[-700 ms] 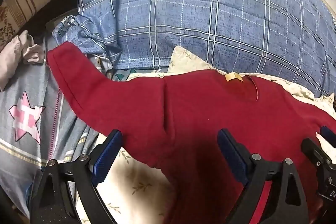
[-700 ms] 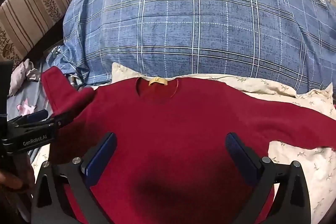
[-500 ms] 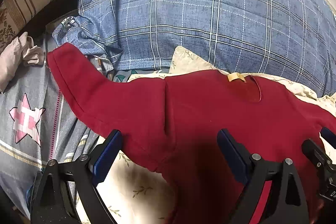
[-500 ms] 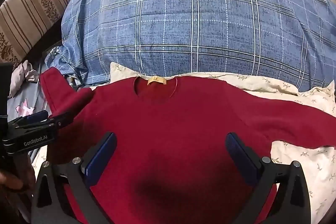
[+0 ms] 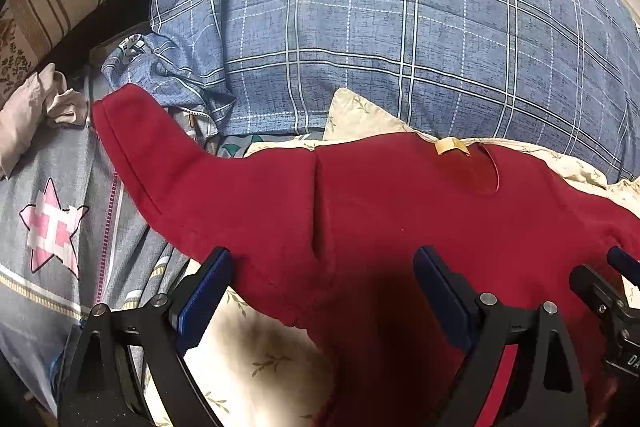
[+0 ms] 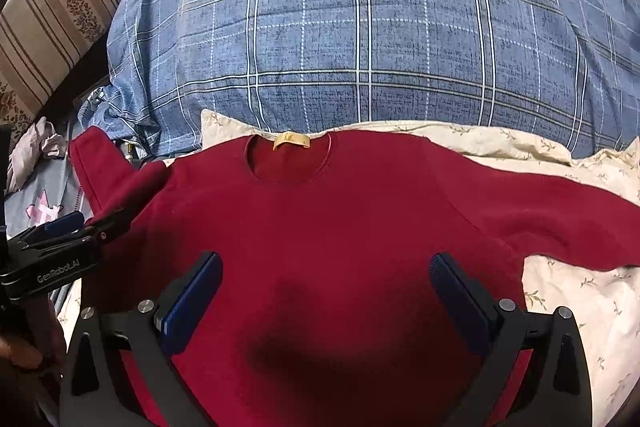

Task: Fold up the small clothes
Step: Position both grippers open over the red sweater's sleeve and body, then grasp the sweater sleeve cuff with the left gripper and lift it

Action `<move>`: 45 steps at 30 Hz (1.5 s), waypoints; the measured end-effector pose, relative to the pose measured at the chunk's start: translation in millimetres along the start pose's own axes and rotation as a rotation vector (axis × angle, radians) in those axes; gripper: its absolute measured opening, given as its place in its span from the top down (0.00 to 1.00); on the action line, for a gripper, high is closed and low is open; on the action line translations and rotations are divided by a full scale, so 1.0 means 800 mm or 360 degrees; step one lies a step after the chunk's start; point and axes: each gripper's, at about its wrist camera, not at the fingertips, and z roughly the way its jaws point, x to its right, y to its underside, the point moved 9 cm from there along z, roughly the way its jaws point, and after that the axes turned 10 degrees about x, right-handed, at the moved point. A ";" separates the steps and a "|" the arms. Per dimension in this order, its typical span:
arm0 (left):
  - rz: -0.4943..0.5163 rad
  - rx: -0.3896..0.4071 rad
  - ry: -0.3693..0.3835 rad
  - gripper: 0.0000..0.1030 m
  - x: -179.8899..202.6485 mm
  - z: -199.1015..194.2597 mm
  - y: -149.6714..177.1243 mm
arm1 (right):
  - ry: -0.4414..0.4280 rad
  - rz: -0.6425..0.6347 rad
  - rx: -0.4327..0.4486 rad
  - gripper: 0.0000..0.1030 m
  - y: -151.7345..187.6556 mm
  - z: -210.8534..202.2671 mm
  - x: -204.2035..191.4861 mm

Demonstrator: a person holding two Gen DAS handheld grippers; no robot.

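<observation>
A dark red long-sleeved sweater [image 6: 320, 227] lies flat, front up, on a cream floral sheet [image 6: 580, 307], collar with a tan label [image 6: 291, 141] toward the far side and both sleeves spread out. My right gripper [image 6: 326, 287] is open and empty, hovering over the sweater's chest. My left gripper [image 5: 324, 287] is open and empty above the left armpit and sleeve [image 5: 168, 163]; it also shows at the left edge of the right wrist view [image 6: 64, 227]. The sweater [image 5: 400, 227] fills the lower left wrist view.
A big blue plaid duvet [image 6: 360, 39] with a round crest bulges just behind the collar. A grey star-print sheet [image 5: 52, 227] and a crumpled pale cloth [image 5: 36, 107] lie to the left. A striped cushion [image 6: 52, 19] stands at the far left.
Both views have drifted slightly; the sweater sits a little lower and closer in the frames. Both grippers stay open and the sweater has not been touched.
</observation>
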 end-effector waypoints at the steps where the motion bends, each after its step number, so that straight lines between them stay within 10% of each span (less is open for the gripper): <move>1: 0.0004 0.0001 0.0001 0.11 0.001 0.000 0.000 | 0.0004 0.0000 0.0018 0.00 0.000 0.001 0.001; 39: -0.0130 0.0001 0.0016 0.11 -0.029 -0.006 -0.013 | 0.0007 -0.0021 -0.0066 0.00 0.013 0.006 -0.003; 45: -0.0133 0.0007 -0.0217 0.11 -0.097 0.002 -0.048 | -0.0001 -0.0011 -0.0089 0.00 0.016 0.007 -0.003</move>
